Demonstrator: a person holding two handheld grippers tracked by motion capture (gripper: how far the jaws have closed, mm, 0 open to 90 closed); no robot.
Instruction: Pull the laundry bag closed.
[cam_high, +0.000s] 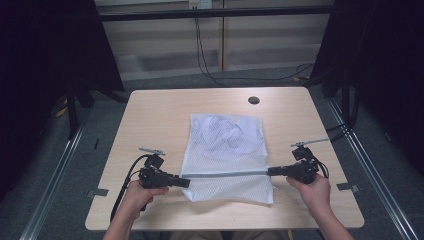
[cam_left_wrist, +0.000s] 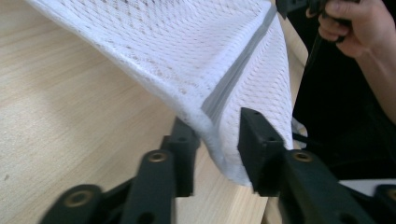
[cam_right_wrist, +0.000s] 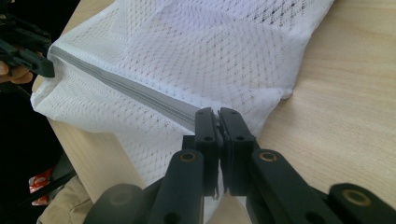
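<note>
A white mesh laundry bag with a grey zip strip (cam_high: 225, 150) lies flat in the middle of the light wooden table (cam_high: 150, 115). The grey zip strip (cam_high: 227, 174) runs from side to side across the bag, close to its near end. Something white and crumpled shows through the net in the far part of the bag.

The right gripper (cam_high: 276, 171) sits at the right end of the zip. In the right gripper view its two black jaws are pressed tight together, and the end of the grey strip (cam_right_wrist: 140, 95) is pinched between them. The bag's edge is pulled up off the table a little there.

The left gripper (cam_high: 185, 182) is at the left end of the zip. In the left gripper view its jaws stand apart, one on each side of the bag's edge (cam_left_wrist: 219, 135). The mesh hangs in the gap between them, but they are not squeezing it.

A hand (cam_high: 142, 192) holds the left gripper, and another hand (cam_high: 312, 189) holds the right one. A small round black hole (cam_high: 254, 100) is in the table top, near the far edge.
</note>
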